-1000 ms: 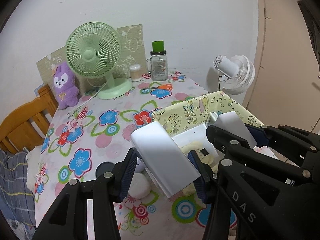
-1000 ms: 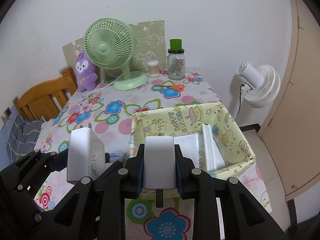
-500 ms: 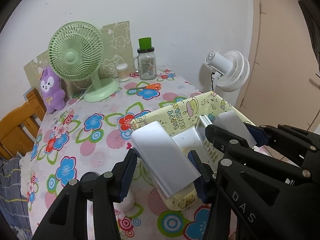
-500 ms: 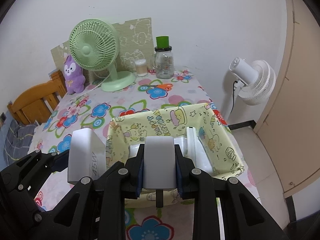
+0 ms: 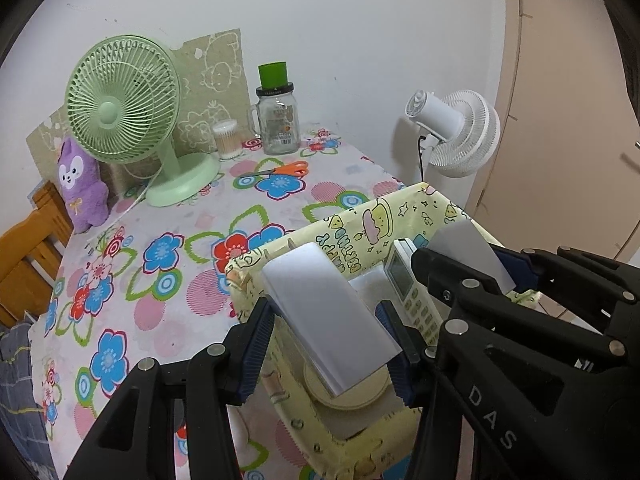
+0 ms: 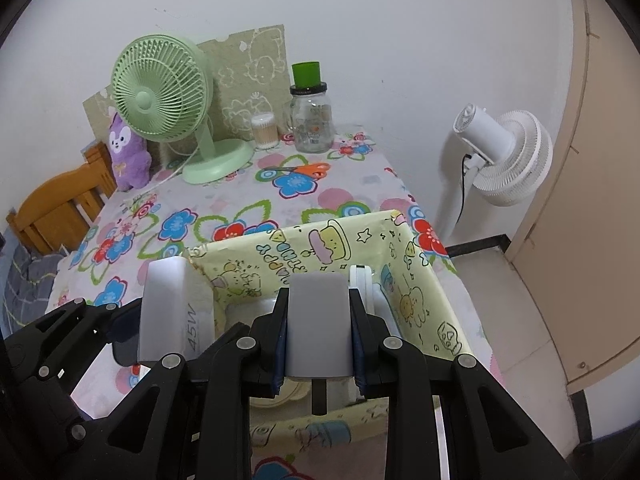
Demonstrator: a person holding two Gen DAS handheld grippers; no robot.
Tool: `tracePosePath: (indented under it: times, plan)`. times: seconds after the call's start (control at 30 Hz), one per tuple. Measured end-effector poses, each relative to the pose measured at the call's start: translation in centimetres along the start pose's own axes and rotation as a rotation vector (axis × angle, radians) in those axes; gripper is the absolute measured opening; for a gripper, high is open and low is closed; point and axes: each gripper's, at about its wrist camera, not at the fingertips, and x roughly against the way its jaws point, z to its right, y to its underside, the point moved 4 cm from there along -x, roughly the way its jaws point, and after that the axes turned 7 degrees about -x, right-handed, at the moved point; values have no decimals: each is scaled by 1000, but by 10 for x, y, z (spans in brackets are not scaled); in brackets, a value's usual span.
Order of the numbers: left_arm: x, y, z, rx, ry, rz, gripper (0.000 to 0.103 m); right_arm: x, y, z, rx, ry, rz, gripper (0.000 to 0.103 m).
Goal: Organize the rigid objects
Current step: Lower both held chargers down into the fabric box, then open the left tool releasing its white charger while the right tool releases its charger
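Holding two white chargers above the yellow fabric bin (image 5: 362,226)
Left fingers (image 5: 256,344) pinch the 45W charger (image 5: 328,320); right fingers (image 6: 356,336) pinch a smaller charger (image 6: 318,324).

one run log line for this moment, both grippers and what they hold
left gripper: shut on white charger | right gripper: shut on small white adapter | both over yellow fabric bin

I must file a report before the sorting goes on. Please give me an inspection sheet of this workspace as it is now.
Surface: table with flowered cloth.
Job's things: yellow box holding a remote; white charger; white block.
Clutter: green fan, purple plush, jar, swab tub, scissors.
Grippers: left tool shut on charger; right tool shut on block; both above the box.
Cables: green fan's cord; white fan's lead.
Surroundings: white fan, chair, wall, door.
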Motion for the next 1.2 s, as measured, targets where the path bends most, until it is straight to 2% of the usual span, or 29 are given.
tracePosePath:
  times: [0.47,0.77,1.1,1.2]
  plan:
    - [-37,-3,-2,17,18,-74,54,-38,-4,8,-14,-18,-56,29]
    - [-45,-7,-4,5,-14,-85,54,-59,-8,9,-26,-26,-88,29]
    - [-48,-9,-3,-11,7,-96,66,-69,-10,8,-44,-63,-111,29]
    - [-47,-9,-2,-12,19,-95,68,-68,-10,7,-43,-68,-107,33]
